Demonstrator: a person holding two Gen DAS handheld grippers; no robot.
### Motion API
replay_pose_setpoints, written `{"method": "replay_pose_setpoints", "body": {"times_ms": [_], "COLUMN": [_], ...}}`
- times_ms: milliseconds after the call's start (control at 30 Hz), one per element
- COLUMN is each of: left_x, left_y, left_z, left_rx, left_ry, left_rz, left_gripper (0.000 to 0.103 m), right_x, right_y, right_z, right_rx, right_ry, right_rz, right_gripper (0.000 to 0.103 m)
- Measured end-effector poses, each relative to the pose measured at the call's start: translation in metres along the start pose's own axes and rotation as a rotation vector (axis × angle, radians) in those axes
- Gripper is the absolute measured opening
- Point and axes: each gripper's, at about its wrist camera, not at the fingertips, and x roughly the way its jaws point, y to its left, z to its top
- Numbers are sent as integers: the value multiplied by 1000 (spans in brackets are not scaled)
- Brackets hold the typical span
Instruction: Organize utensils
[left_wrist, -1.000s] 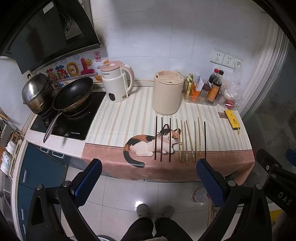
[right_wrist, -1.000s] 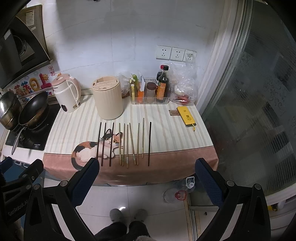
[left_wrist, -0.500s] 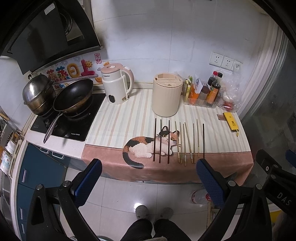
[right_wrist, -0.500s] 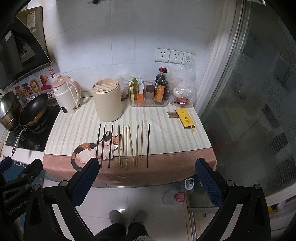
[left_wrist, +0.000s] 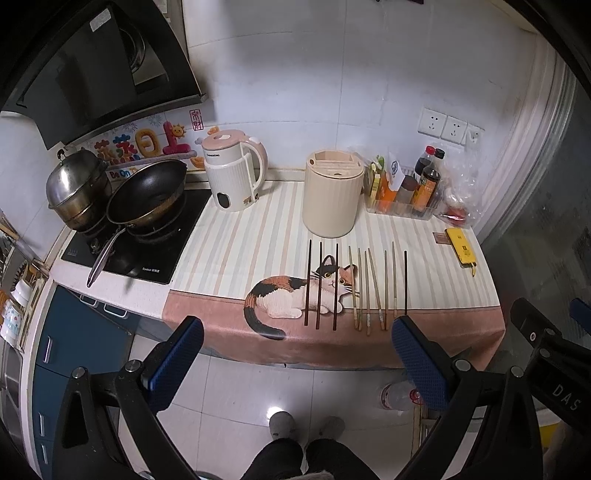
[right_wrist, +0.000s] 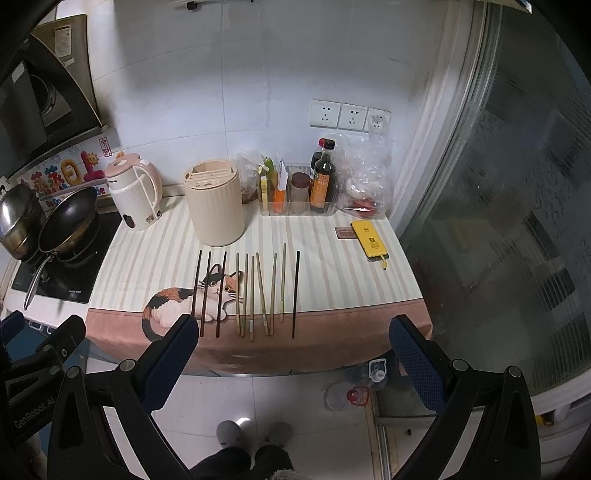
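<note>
both tools hang wide and empty above the floor, the left tool (left_wrist: 297, 363) and right tool (right_wrist: 291, 363) well short of the counter (right_wrist: 332, 273). the chopsticks (right_wrist: 255, 293) lie in a row just in front of the cream holder (right_wrist: 215, 201), dark ones on the cat picture and at the far end, pale ones between. best to come in low, pinch one stick near its middle, and lift it clear of its neighbours. a striped cloth (left_wrist: 251, 236) covers the counter; kettle (left_wrist: 231, 175) and stove (left_wrist: 129, 240) sit beyond the holder, by a white tiled wall
</note>
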Motion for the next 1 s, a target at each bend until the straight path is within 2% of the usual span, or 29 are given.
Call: {"method": "replay_pose_setpoints", "body": {"times_ms": [267, 367, 533, 633, 800, 933, 1000], "left_x": [1, 4, 31, 56, 109, 154, 177], "left_y": [2, 1, -2, -3, -10, -14, -13], "left_z": [-3, 1, 17, 21, 26, 30, 33], "left_rx": [-1, -8, -15, -22, -7, 14, 14], "left_ry": [-3, -35, -153, -168, -147, -99, -68], "left_rz": [1, 17, 158, 210, 263, 277, 273], "left_gripper": [103, 103, 103, 103, 103, 103, 103], "right_x": [3, 4, 23, 49, 109, 165, 191], "right_y": [0, 0, -7, -17, -31, -28, -26], "right_z": [3, 3, 11, 19, 33, 40, 41], "right_rx": [-3, -3, 19, 44, 69, 56, 58], "right_ry": [3, 2, -27, -46, -34, 14, 58], "right_rz": [5, 2, 9, 5, -31, -67, -57], "right_gripper": [103, 103, 103, 103, 103, 103, 102]}}
